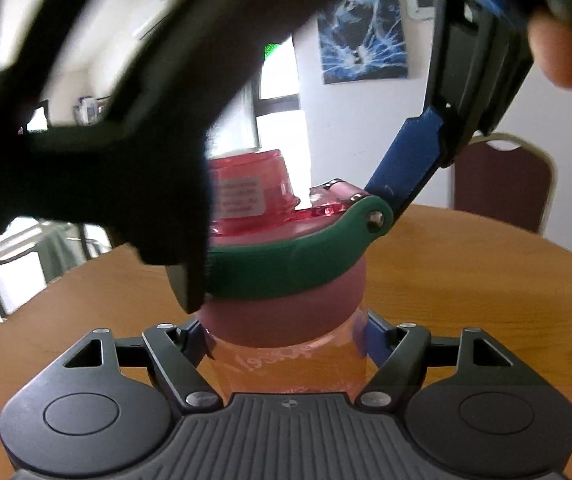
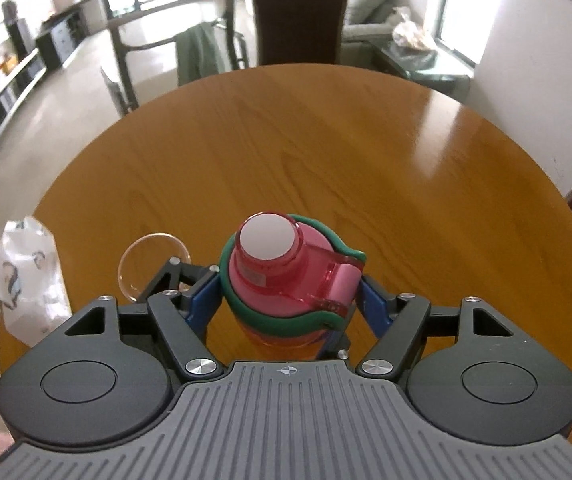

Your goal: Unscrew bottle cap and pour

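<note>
Black claw point(image 2: 289, 300) – blue fingers point(image 2: 202, 304), silver screws, ribbed grey base.

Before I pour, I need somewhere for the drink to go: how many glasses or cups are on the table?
1. A clear glass stands on the wooden table, just left of the pink bottle in the right wrist view, partly behind the gripper's linkage. Others could be hidden behind the gripper body.

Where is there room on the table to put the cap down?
Bare wood lies beyond the bottle, toward the chair, and to its right. It is crowded left of it: a clear glass and a white bag.
</note>
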Demonstrator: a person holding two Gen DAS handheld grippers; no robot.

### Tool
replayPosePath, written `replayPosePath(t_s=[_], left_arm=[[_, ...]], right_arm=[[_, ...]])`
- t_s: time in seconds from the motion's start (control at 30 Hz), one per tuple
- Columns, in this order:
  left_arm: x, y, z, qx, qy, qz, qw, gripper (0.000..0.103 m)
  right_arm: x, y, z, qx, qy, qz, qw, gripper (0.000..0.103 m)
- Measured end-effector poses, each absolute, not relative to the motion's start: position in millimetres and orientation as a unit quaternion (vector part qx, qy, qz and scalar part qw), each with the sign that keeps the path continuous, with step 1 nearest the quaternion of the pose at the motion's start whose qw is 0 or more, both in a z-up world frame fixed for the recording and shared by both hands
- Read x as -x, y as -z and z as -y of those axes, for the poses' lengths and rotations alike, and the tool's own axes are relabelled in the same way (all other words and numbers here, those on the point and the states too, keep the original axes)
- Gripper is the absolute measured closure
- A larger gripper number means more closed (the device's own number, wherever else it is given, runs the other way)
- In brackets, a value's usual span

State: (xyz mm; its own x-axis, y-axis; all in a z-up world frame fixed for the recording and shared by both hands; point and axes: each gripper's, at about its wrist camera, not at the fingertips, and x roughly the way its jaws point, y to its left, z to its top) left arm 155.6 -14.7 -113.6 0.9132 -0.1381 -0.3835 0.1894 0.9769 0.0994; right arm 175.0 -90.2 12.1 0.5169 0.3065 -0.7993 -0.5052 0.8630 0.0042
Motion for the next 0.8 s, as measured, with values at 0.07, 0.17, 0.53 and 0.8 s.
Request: replayPosePath(t_s=[0.07,0.17,0.53,0.8], left_arm=[[-156.9,111.9,7.4,-0.061,0.101,-0.195,0.974,0.031],[-157.2,111.1,-2.8,-0.055,0.129,-0.197,0.97,0.032],[-153.8,108.0,-6.0,-0.052,0.143,-0.205,0.967,0.032],[-153.7,110.4,10.1,-0.045,0.111,-0.205,0.971,0.032]], right_arm=[[-181.4,-13.0,92.0,0.132,-0.266,-0.433,0.851,0.03],[-194.3,-16.8,101.0,0.181,-0.349,-0.435,0.81,0.03],[-227.9,-23.9,117.5,0.206,-0.488,-0.431,0.73,0.011],[-190.9,-27.2,113.1,0.022,-0.248,-0.443,0.861,0.01]])
